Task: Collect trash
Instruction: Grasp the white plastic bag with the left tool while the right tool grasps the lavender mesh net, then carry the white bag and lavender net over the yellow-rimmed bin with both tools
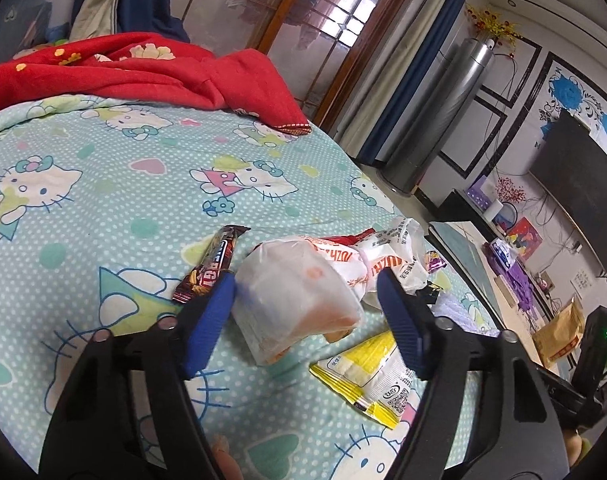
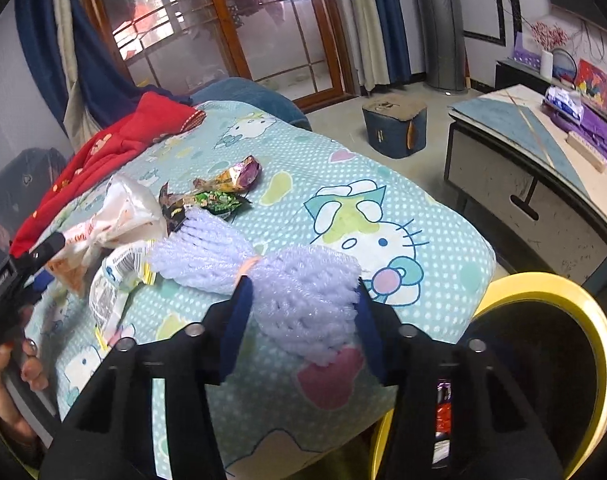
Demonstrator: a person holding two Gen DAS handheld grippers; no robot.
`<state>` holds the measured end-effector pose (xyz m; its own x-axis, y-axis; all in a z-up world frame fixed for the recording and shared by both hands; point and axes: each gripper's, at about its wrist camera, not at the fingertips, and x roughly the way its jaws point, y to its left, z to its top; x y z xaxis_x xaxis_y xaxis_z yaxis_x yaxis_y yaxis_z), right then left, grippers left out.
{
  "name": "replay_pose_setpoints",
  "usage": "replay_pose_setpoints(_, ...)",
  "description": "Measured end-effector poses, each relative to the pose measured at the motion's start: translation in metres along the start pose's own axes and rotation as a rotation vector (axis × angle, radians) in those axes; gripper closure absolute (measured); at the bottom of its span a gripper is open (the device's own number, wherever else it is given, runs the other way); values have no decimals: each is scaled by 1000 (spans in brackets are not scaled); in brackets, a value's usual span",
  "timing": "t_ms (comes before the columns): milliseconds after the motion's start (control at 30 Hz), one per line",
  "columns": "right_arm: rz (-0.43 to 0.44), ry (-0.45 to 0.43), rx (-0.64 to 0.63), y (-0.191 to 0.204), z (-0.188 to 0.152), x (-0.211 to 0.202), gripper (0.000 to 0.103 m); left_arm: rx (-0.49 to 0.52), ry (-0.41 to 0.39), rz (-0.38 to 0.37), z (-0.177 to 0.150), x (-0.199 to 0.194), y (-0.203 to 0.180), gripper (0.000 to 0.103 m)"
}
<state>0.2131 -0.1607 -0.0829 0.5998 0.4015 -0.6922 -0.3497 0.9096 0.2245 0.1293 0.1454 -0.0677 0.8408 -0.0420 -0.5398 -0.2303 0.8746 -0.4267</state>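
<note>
Trash lies on a Hello Kitty bedspread (image 1: 103,184). My left gripper (image 1: 307,284) is open, its blue fingers on either side of a white and orange plastic bag (image 1: 299,300). A brown snack bar wrapper (image 1: 209,266) lies left of it, a yellow and white packet (image 1: 367,376) at the right. My right gripper (image 2: 299,292) is open around a lilac foam fruit net (image 2: 303,300); a second lilac net (image 2: 207,256) lies just beyond. Small foil wrappers (image 2: 223,188) lie farther back. A yellow-rimmed bin (image 2: 551,360) stands below the bed at the right, with wrappers inside.
A red blanket (image 1: 143,72) lies at the bed's far end. A low cabinet (image 2: 535,184) with purple items stands right of the bed, a dark stool (image 2: 395,128) on the floor beyond. A TV (image 1: 583,184) hangs on the wall.
</note>
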Motion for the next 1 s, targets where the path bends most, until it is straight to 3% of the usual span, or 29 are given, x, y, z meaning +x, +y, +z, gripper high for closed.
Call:
replay_pose_setpoints(133, 6, -6, -20, 1, -5, -6, 68, -3, 4, -6, 0, 0, 1, 53)
replay_pose_setpoints(500, -2, 3, -39, 6, -12, -11, 70, -13, 7, -18, -2, -7, 2, 68)
replay_pose_setpoints(1000, 0, -39, -42, 10, -7, -31, 75, 57, -85, -42, 6, -41, -19, 73)
